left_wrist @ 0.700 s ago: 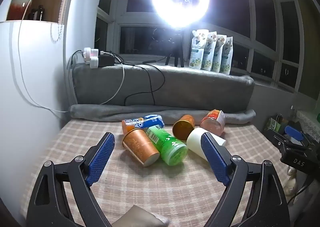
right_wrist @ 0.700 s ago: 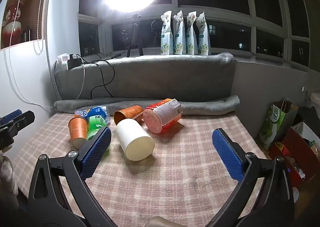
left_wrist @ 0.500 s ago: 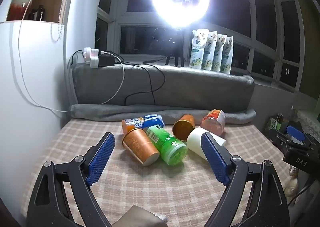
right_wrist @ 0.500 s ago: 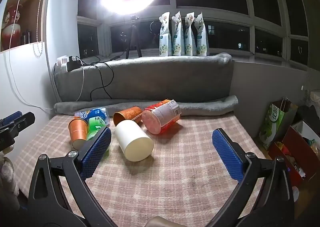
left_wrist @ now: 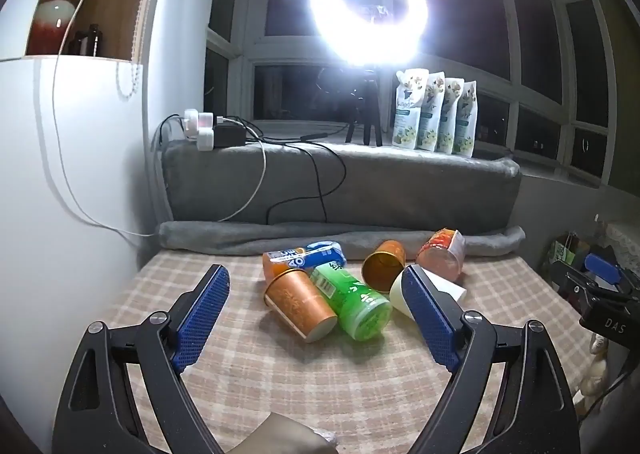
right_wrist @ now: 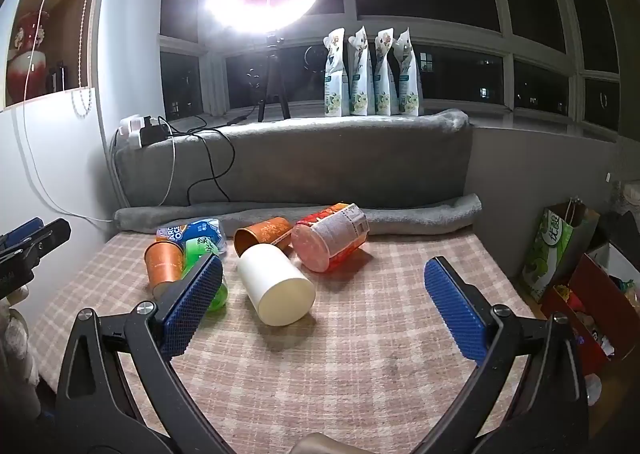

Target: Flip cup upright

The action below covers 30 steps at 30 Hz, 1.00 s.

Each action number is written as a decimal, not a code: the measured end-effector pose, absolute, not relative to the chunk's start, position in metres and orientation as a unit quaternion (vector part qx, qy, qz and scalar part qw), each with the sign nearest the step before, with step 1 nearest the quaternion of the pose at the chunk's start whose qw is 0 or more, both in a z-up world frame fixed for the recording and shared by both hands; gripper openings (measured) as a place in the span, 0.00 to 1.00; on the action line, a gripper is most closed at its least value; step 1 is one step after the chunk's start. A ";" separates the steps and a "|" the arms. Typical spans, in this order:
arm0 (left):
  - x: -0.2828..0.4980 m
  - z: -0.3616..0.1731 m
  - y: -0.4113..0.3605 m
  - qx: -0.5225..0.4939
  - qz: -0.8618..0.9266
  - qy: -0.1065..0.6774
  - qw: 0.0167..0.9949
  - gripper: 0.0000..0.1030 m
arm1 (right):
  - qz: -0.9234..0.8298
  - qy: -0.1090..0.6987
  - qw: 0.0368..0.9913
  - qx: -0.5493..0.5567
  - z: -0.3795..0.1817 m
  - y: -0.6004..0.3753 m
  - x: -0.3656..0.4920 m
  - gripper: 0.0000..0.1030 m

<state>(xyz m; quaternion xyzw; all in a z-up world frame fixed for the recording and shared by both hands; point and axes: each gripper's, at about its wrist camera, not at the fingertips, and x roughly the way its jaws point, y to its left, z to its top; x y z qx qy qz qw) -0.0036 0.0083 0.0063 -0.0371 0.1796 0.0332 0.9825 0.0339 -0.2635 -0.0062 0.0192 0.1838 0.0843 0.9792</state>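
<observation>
Several cups lie on their sides in a cluster on the checked tablecloth (left_wrist: pixel 280 366). An orange paper cup (left_wrist: pixel 302 304) lies nearest my left gripper, beside a green cup (left_wrist: pixel 354 306). Behind them lie a blue packet (left_wrist: pixel 316 256), a second orange cup (left_wrist: pixel 384 268), a red-labelled cup (left_wrist: pixel 442 258) and a white cup (left_wrist: pixel 440 288), partly hidden by my right finger. In the right wrist view the white cup (right_wrist: pixel 276 288) lies base toward me, with the red-labelled cup (right_wrist: pixel 332 240) behind it. My left gripper (left_wrist: pixel 316 314) and right gripper (right_wrist: pixel 322 302) are both open, empty and short of the cups.
A grey rolled blanket (right_wrist: pixel 300 214) and a grey padded ledge (left_wrist: pixel 340 182) with cables and a power strip (left_wrist: pixel 212 130) bound the far side. A ring light (left_wrist: pixel 368 10) and several pouches (right_wrist: pixel 372 74) stand on the sill. Boxes and a bag (right_wrist: pixel 560 246) sit off the right edge.
Both views have shifted only slightly. The cups lie as before and both grippers stay open.
</observation>
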 end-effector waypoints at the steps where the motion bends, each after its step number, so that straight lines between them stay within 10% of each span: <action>1: -0.004 0.006 0.008 -0.037 0.034 0.179 0.983 0.86 | 0.085 0.183 0.979 0.019 -0.007 -0.264 0.033 1.00; 30: -0.002 0.005 -0.001 -0.028 0.029 0.185 0.982 0.86 | 0.090 0.188 0.978 0.025 -0.013 -0.268 0.035 1.00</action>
